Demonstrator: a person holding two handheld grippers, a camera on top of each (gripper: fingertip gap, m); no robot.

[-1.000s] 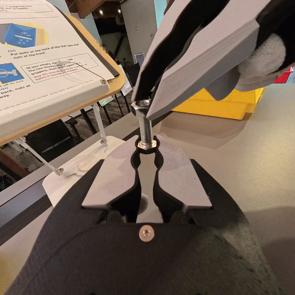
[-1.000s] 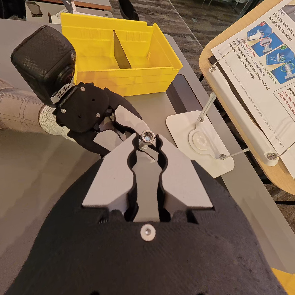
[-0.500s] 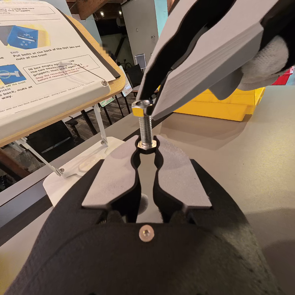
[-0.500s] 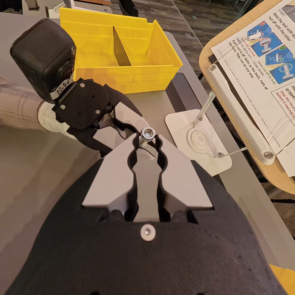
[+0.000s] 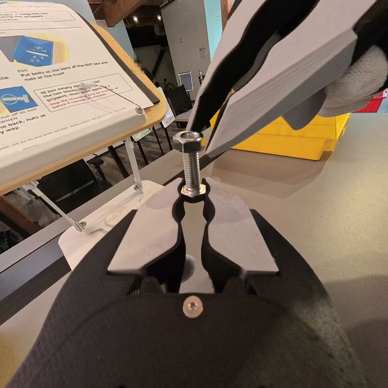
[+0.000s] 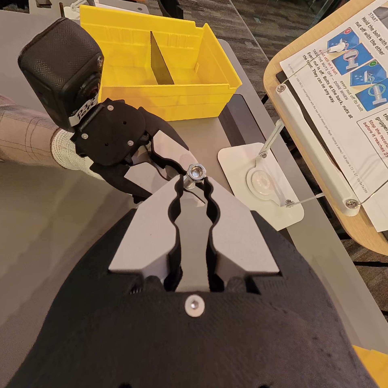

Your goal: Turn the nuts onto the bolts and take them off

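Nut [image 5: 189,142] sits at the very top of the bolt [image 5: 191,168], at 12 o'clock from my left gripper [image 5: 193,192]. That gripper is clamped on the bolt's hex head and holds the shaft upright above the table [image 5: 315,210]. My right gripper [image 6: 192,180] is narrowly parted, about a nut's width. Its tips are at the nut's 1 to 3 o'clock side in the left wrist view, and I cannot tell whether they touch it.

From above, the bolt's end looks sunk inside the nut, so I judge only the last threads are engaged. To finish well I would keep the left grip firm and the shaft steady. I would close the right tips squarely on two opposite flats and turn in line with the shaft, so the nut neither cocks nor drops.

Half a second ago the right fingers pinched the nut and hid part of it. Now they have let go and eased back, and the whole nut shows. The empty yellow bin [image 6: 168,98] lies at 11 o'clock in the right wrist view.
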